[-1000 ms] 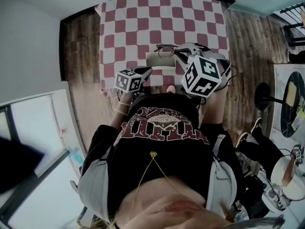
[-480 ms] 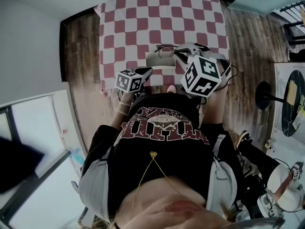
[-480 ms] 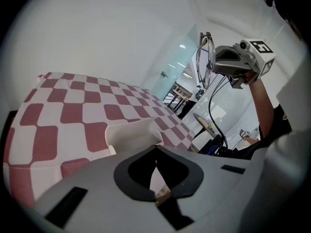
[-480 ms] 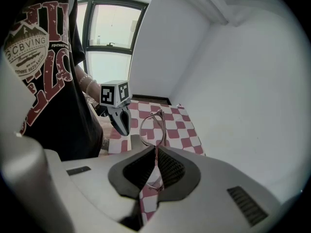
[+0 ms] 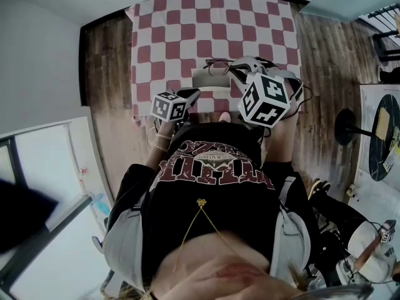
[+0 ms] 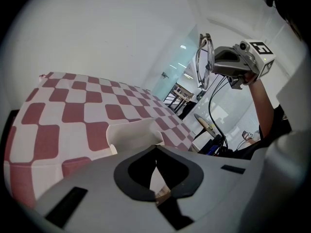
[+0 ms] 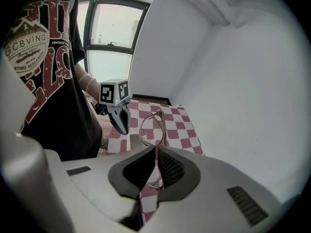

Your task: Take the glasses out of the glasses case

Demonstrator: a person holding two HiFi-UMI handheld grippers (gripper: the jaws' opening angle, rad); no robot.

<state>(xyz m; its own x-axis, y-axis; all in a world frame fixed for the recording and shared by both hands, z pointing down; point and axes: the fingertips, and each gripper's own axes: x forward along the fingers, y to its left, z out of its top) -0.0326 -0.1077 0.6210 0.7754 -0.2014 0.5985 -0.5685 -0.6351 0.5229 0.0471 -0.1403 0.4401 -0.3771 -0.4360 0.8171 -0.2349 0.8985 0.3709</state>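
**Head view:** the left gripper (image 5: 194,94), jaws closed, pinches the lower left edge of the white glasses case (image 5: 207,79), which lies at upper centre on the checkered cloth (image 5: 187,24). The right gripper (image 5: 232,69) holds the glasses (image 5: 217,64) at the case's upper edge. Both grippers match the earlier frame. Only a person's legs (image 5: 340,202) at lower right have shifted.

**Left gripper view:** the glasses hang at upper right, lifted clear of the case.

**Right gripper view:** the jaws are clamped on one temple arm.
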